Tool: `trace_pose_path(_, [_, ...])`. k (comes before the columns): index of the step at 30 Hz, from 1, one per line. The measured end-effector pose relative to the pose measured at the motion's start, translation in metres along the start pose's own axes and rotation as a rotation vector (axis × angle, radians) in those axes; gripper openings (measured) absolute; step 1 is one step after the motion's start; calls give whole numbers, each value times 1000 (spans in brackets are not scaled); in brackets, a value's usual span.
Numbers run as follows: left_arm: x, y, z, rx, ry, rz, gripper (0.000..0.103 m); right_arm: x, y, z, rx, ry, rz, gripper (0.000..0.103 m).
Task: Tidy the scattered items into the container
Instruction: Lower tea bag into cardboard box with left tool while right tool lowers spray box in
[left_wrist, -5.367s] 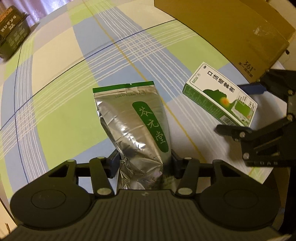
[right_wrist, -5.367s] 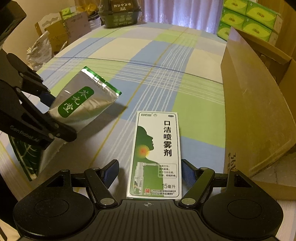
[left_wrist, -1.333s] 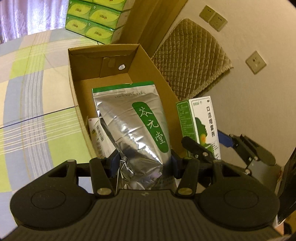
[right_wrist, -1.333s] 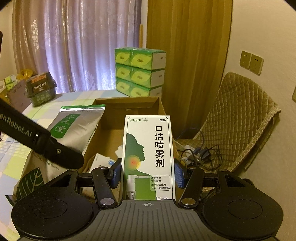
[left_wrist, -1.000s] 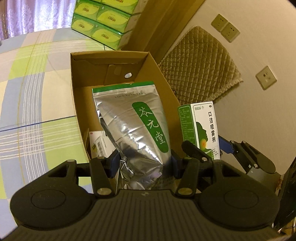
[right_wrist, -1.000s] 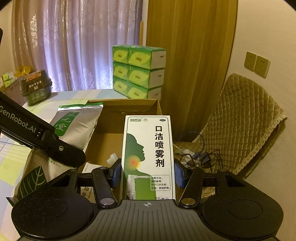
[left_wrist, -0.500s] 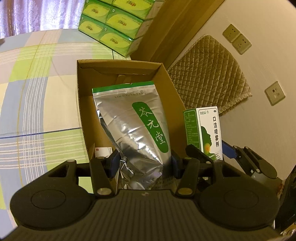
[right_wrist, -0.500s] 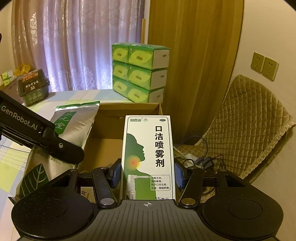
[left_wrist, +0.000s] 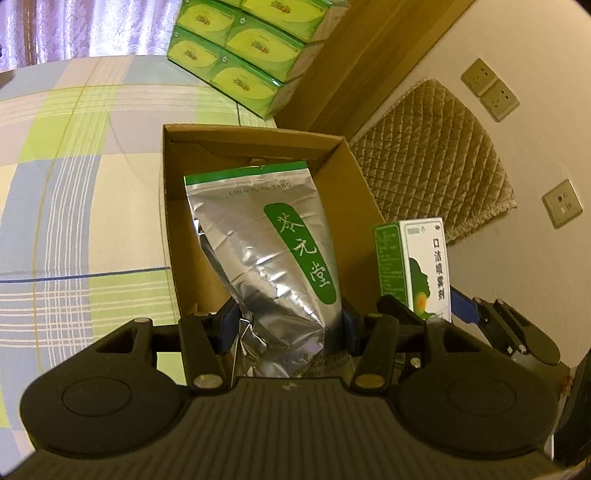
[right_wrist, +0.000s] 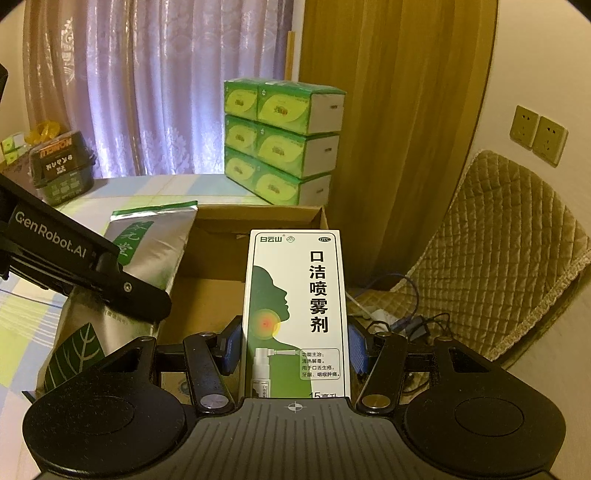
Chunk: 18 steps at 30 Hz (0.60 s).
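Left gripper (left_wrist: 286, 325): jaws clamped on the lower part of a silver foil tea pouch (left_wrist: 266, 251) with a green top band and green label; the pouch is held upright over the open cardboard box (left_wrist: 354, 192), its top edge reaching toward the far wall of the box. Right gripper (right_wrist: 293, 347): jaws closed on both long sides of a white-and-green throat spray carton (right_wrist: 295, 306), held upright at the right side of the box, near its right wall; whether it is over the opening cannot be told. The box stands on a desk under a checked cloth (left_wrist: 74, 177) of green, blue and cream. Behind the box: stacked green tissue packs (right_wrist: 280, 140). At right: a quilted chair (right_wrist: 506, 251) and wall sockets (right_wrist: 537, 134).
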<state>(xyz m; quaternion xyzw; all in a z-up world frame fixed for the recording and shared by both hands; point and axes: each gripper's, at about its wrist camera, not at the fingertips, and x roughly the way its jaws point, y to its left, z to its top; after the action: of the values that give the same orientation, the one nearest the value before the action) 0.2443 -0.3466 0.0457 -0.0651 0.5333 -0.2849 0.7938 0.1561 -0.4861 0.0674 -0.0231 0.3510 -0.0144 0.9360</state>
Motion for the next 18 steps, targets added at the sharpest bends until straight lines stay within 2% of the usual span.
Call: trace_pose_path(18, [17, 8, 9, -18, -12, 23, 49, 14, 0, 4, -2, 4, 15, 58])
